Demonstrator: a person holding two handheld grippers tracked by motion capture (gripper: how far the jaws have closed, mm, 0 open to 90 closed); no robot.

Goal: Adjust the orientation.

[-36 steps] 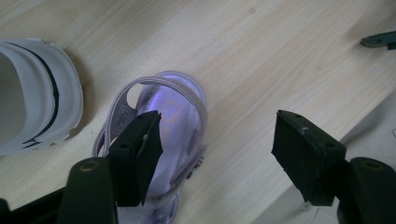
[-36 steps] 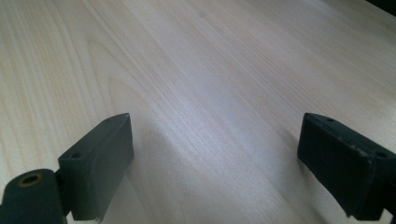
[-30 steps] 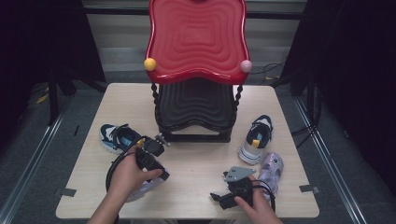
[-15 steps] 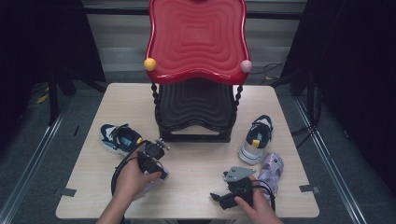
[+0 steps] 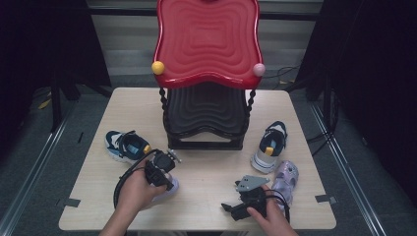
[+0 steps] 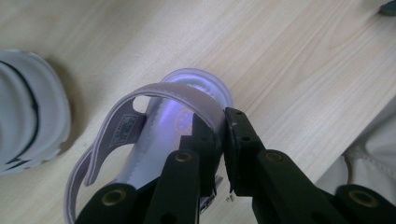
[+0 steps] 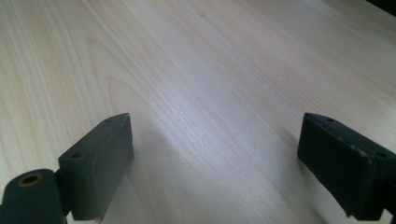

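Observation:
A lilac sandal (image 6: 163,126) lies on the wooden table (image 5: 211,167) under my left hand, its toe end (image 5: 168,190) peeking out. My left gripper (image 6: 223,126) has just been closing and is now shut on the sandal's strap (image 6: 187,95), which is pinched between the pads. From above, the left gripper (image 5: 166,181) sits at the near left of the table. My right gripper (image 7: 215,154) stands open over bare wood, nothing between its jaws. From above, the right gripper (image 5: 231,207) is near the front edge. A second lilac sandal (image 5: 285,179) lies just right of it.
A stand with a red wavy top (image 5: 206,42) and black wavy lower shelf (image 5: 205,115) occupies the table's back middle. A navy sneaker (image 5: 125,146) lies to its left and a white and navy sneaker (image 5: 268,147) to its right. A white shoe sole (image 6: 28,116) lies left of the held sandal.
My left hand and gripper have shifted slightly toward the near edge over the sandal. The right hand has stayed put.

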